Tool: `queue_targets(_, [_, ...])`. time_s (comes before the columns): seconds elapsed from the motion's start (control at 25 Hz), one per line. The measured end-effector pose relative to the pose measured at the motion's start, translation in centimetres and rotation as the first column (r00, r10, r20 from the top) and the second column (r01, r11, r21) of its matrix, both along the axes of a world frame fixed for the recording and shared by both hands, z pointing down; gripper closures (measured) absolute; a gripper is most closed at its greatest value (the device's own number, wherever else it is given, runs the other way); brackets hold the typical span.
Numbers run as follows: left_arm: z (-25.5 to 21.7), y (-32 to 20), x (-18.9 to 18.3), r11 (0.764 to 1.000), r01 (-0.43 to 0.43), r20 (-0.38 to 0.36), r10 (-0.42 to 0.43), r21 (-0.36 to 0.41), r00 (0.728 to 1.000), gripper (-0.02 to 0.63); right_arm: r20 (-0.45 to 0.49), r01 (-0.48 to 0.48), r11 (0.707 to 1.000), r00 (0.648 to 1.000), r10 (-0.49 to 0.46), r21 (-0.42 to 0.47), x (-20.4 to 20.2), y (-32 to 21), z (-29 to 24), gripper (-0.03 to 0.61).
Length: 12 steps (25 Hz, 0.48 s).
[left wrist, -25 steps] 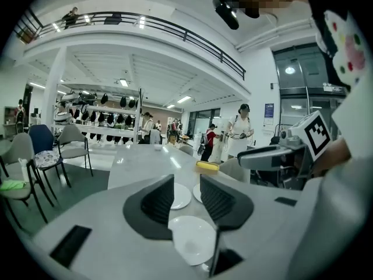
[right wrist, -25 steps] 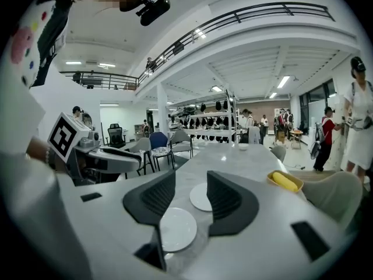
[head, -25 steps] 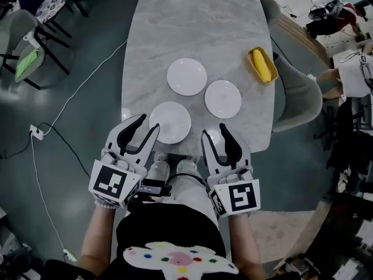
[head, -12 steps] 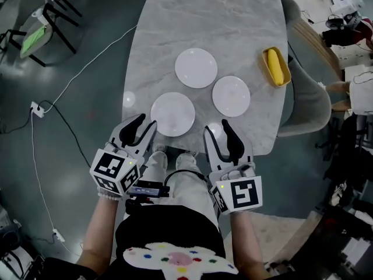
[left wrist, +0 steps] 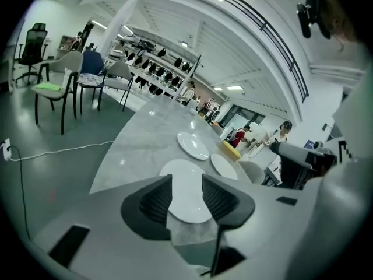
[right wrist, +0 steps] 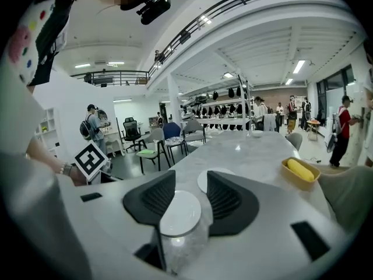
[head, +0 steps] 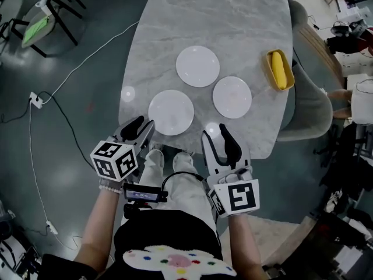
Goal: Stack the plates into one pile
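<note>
Three white plates lie apart on the grey marble table (head: 175,16): a near left plate (head: 171,112) (left wrist: 187,186), a far plate (head: 197,66) (left wrist: 192,145) and a right plate (head: 232,97) (left wrist: 223,166). My left gripper (head: 141,128) (left wrist: 186,196) hovers at the table's near edge, just short of the near left plate. Its jaws have just been opening and are open, with nothing between them. My right gripper (head: 215,136) (right wrist: 185,202) is open and empty over the near edge, below the right plate. In the right gripper view a pale round shape (right wrist: 180,213) shows past the fingers; plate or glare, I cannot tell.
A yellow tray (head: 279,70) (right wrist: 299,171) holding a yellow item sits at the table's right edge. A grey chair (head: 309,98) stands to the right of the table. A white cable (head: 76,69) runs across the floor on the left, near more chairs (head: 41,16).
My left gripper has sunk and rolled, so its marker cube now shows two faces, and it sits closer to the near left plate's edge. The right gripper has dropped slightly. No plate has moved.
</note>
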<state>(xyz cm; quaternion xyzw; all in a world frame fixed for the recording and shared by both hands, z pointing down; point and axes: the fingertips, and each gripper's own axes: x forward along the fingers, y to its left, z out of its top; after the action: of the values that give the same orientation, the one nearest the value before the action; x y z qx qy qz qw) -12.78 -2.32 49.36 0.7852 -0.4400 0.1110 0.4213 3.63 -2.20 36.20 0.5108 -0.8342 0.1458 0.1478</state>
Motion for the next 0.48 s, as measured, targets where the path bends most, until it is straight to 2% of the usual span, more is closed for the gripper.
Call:
queue_targets(0.24, [2.5, 0.5, 0.1, 0.995, 0.045, 0.011, -0.044, -0.086, 0.999, 0.434, 0.004, 0.014, 1.0, 1.0, -0.014, -0.024, -0.1, 0.4, 0.9, 0.425])
queue_targets(0.48, [3.9, 0.5, 0.4, 0.987, 0.092, -0.014, -0.095, -0.135, 0.995, 0.431, 0.007, 0.023, 0.999, 1.0, -0.023, -0.036, 0.0, 0.3, 1.4, 0.426])
